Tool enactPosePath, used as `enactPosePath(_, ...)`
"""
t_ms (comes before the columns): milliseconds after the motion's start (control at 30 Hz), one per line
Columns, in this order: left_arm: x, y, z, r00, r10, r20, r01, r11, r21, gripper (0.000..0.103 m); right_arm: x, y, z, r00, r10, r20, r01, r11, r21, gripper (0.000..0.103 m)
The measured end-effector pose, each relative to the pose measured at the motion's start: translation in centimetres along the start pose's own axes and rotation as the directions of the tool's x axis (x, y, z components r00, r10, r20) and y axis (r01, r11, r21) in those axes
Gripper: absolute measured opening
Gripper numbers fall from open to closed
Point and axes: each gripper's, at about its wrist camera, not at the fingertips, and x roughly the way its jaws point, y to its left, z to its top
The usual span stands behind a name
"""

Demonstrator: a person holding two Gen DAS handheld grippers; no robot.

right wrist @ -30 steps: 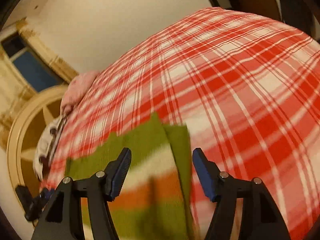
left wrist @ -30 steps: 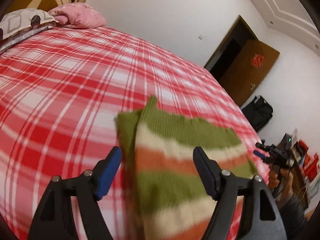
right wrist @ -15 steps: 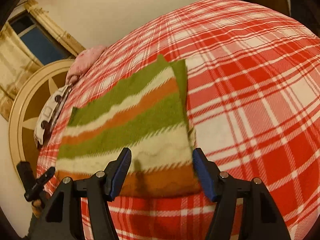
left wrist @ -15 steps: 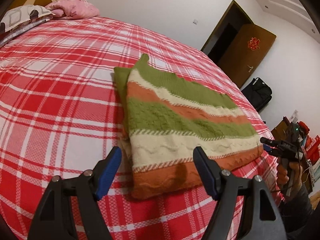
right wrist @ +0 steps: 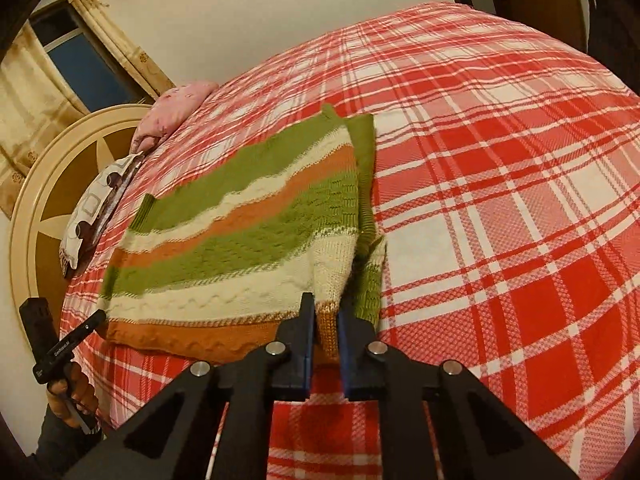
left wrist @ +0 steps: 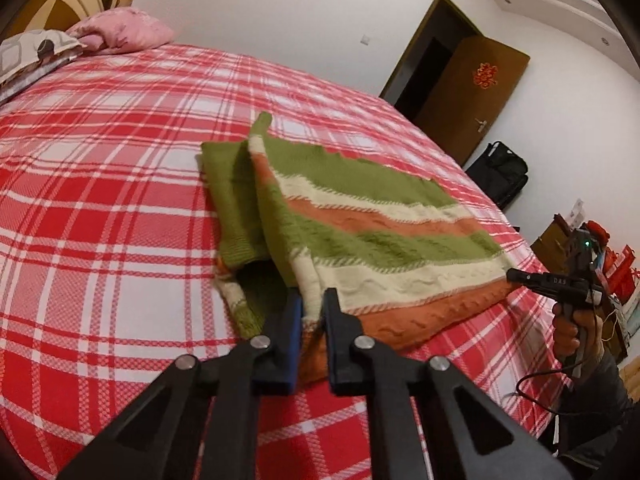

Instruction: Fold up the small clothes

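Note:
A folded knit sweater (left wrist: 360, 220) in green, cream and orange stripes lies on the red plaid bed cover (left wrist: 100, 200). My left gripper (left wrist: 312, 300) has its jaws closing on the near left corner of the orange hem, and the pads pinch the knit. The fabric there is bunched up and a sleeve shows beneath. My right gripper (right wrist: 326, 304) likewise closes on the sweater (right wrist: 248, 220) at its near right corner, hem pressed between the pads. Each view shows the other gripper at the far hem corner: right gripper (left wrist: 520, 276), left gripper (right wrist: 98, 318).
A pink pillow (left wrist: 120, 32) and a patterned pillow (left wrist: 32, 52) lie at the bed's head by a round headboard (right wrist: 52, 168). A brown door (left wrist: 480, 92) and a black bag (left wrist: 500, 172) stand beyond the bed's far side. A person's hand (left wrist: 568, 328) holds the right gripper.
Both grippers came in to the sweater's near hem and their jaws went from wide open to shut on its two corners. The corners are bunched and slightly raised.

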Motion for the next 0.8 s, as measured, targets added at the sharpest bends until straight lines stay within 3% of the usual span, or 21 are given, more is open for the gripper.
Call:
enactPosePath(200,-0.8,0.3,-0.4,1.000,0.012,0.003,-0.012,1.000,0.023,0.008,-1.3,-0.3,-1.2,1.000,0.017,0.003,-0.017,1.000,0.004,0.009)
enactPosePath(300,-0.2,1.6,-0.7,0.999,0.044,-0.016,-0.044,0.999,-0.022,0.009,-0.5,-0.8,-2.0,1.000,-0.014,-0.008,0.014,1.000,0.005,0.009)
enactPosePath(400,0.3,3.2,-0.9,1.000,0.015,-0.025,-0.018,0.994,-0.104,0.009,0.0,-1.3,-2.1,1.000,-0.024,-0.003,0.024,0.999,0.024,0.009)
enactPosePath(467,0.8,3.4,-0.9,0.999,0.007,-0.034,-0.010,0.995,-0.102,0.011,0.2,-1.4,-2.0,0.999,-0.034,-0.004,0.034,0.999,0.021,0.009)
enactPosePath(567,1.2,4.0,-0.7,0.996,0.050,-0.072,-0.057,0.992,-0.114,0.013,0.2,-1.1,-2.0,0.997,-0.077,-0.007,0.077,0.997,0.000,0.009)
enactPosePath(600,0.8,4.1,-0.6,0.997,0.040,-0.068,-0.048,0.991,-0.123,0.013,0.2,-1.1,-2.1,0.997,-0.082,-0.011,0.082,0.997,-0.001,0.009)
enactPosePath(700,-0.9,3.4,-0.5,0.994,0.107,-0.030,-0.109,0.991,-0.072,0.014,0.4,-0.9,-2.1,0.994,-0.100,-0.031,0.100,0.995,-0.004,0.009)
enactPosePath(733,-1.5,3.0,-0.6,0.991,0.131,-0.018,-0.131,0.990,-0.049,0.018,0.3,-0.5,-2.1,0.993,-0.117,-0.030,0.116,0.993,-0.028,0.009)
enactPosePath(767,-1.7,2.6,-0.5,0.987,0.161,-0.016,-0.162,0.986,-0.030,0.035,0.2,-0.3,-2.0,0.991,-0.134,-0.025,0.133,0.990,-0.037,0.010)
enactPosePath(800,-1.9,2.1,-0.3,0.981,0.196,-0.006,-0.196,0.981,-0.006,0.060,0.1,-0.1,-1.9,0.991,-0.136,-0.022,0.135,0.990,-0.037,0.017)
